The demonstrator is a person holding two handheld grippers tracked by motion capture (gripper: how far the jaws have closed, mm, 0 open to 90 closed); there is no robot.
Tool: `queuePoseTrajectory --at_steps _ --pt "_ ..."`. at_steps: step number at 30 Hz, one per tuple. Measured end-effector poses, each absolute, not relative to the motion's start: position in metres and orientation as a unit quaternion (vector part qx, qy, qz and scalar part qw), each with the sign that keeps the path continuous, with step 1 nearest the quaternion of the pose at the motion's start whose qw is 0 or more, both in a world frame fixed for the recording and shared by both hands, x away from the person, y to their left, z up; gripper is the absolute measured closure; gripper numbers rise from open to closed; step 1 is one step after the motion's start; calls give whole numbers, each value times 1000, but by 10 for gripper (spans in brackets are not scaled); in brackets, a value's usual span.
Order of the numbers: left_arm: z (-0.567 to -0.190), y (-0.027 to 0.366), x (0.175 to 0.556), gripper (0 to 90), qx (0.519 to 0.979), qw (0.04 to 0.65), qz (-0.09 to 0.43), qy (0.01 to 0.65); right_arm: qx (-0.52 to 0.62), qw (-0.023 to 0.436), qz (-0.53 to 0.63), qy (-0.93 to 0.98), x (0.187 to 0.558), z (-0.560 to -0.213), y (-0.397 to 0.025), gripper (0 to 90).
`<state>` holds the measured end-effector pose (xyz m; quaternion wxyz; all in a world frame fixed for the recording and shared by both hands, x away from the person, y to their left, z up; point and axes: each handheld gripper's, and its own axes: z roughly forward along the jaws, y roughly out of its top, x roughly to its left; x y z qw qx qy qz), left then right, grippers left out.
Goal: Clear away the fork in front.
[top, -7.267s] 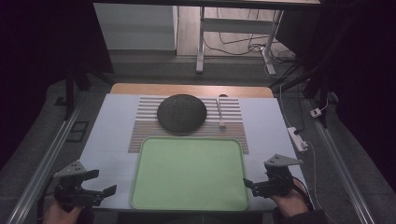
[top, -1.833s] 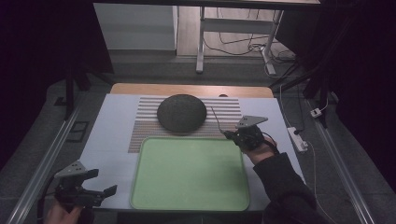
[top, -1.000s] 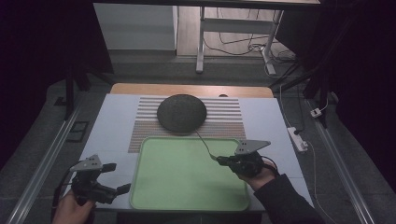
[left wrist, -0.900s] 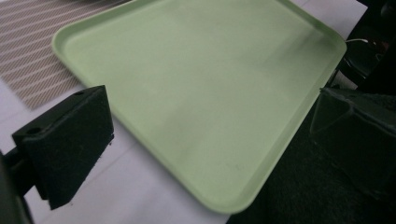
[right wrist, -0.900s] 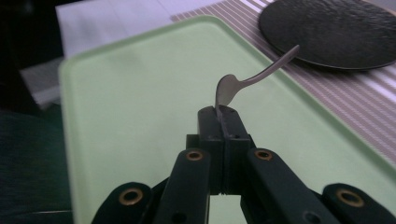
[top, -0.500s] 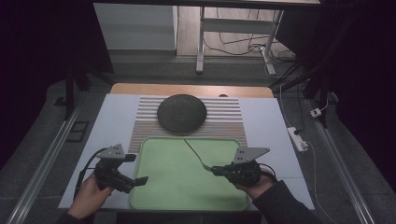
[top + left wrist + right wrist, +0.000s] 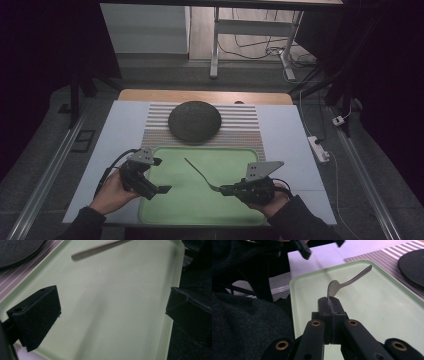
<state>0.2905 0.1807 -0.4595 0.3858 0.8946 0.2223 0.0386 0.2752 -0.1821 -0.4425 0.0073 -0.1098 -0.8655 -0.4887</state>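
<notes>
Item: fork (image 7: 200,172), metal, pinched at its head end by the right claw (image 7: 226,189), jaws pressed tight on it; handle slants up and away from that claw, over the green tray (image 7: 200,215) (whether the handle tip touches the tray cannot be told). Left claw (image 7: 159,176): jaws spread wide, holding nothing, poised over the tray's near-left part, well apart from the fork. Dark round plate (image 7: 194,120): beyond both claws, on the striped mat (image 7: 240,131). Status, as judged: pickup done; setting the fork down on the tray and releasing remain.
</notes>
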Motion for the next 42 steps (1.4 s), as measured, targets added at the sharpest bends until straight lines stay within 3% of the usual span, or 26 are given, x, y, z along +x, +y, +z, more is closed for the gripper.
queuePoseTrajectory --at_steps 17,25,33,42 --pt "-455 134 316 17 939 333 26 76 -67 41 -487 -870 266 -442 -173 897" --pt "-456 118 320 203 949 315 26 11 -58 43 -485 -872 266 -440 -172 897" --pt "-455 107 324 482 956 289 18 -52 -50 50 -484 -872 265 -440 -171 897" --pt "-453 107 323 642 956 275 35 -100 -47 53 -480 -874 265 -440 -171 897"
